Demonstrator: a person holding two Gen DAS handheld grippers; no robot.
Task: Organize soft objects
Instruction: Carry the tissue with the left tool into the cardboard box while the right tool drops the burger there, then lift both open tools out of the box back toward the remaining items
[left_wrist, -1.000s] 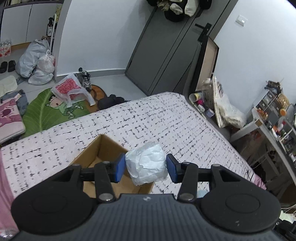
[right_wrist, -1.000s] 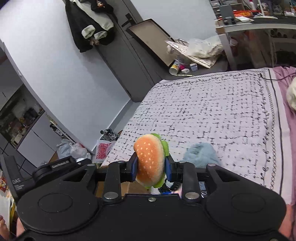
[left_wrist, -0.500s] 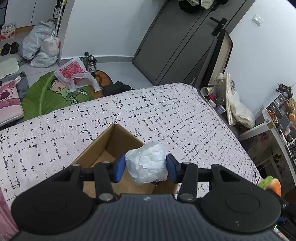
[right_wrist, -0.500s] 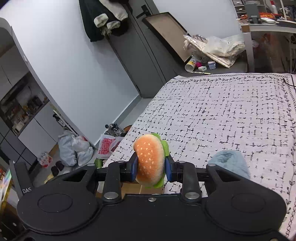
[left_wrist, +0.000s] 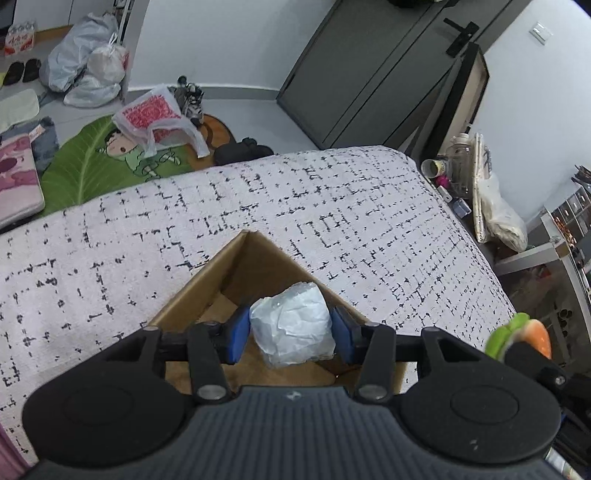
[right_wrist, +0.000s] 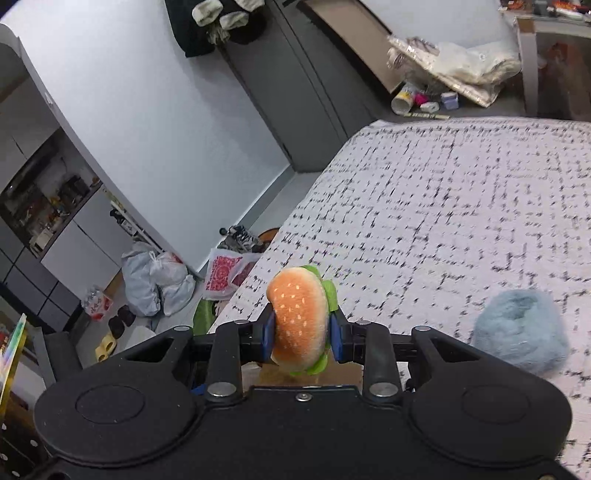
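My left gripper (left_wrist: 290, 334) is shut on a crumpled white soft bundle (left_wrist: 291, 326) and holds it over the open cardboard box (left_wrist: 236, 269) on the bed. My right gripper (right_wrist: 302, 338) is shut on a plush hamburger (right_wrist: 299, 317), just above the box's edge (right_wrist: 347, 374). The hamburger also shows at the right of the left wrist view (left_wrist: 521, 338). A fluffy light-blue soft object (right_wrist: 521, 339) lies on the bed to the right of the right gripper.
The bed (left_wrist: 332, 206) has a white cover with black marks. On the floor beyond it are a green leaf mat (left_wrist: 107, 155), plastic bags (left_wrist: 88, 74), shoes and a red-patterned bag (left_wrist: 151, 114). Clutter and a desk (left_wrist: 554, 251) stand at the bed's right side.
Both grippers have moved in over the box, still holding their objects. The box now lies under the left gripper, and the hamburger has come into the left wrist view.
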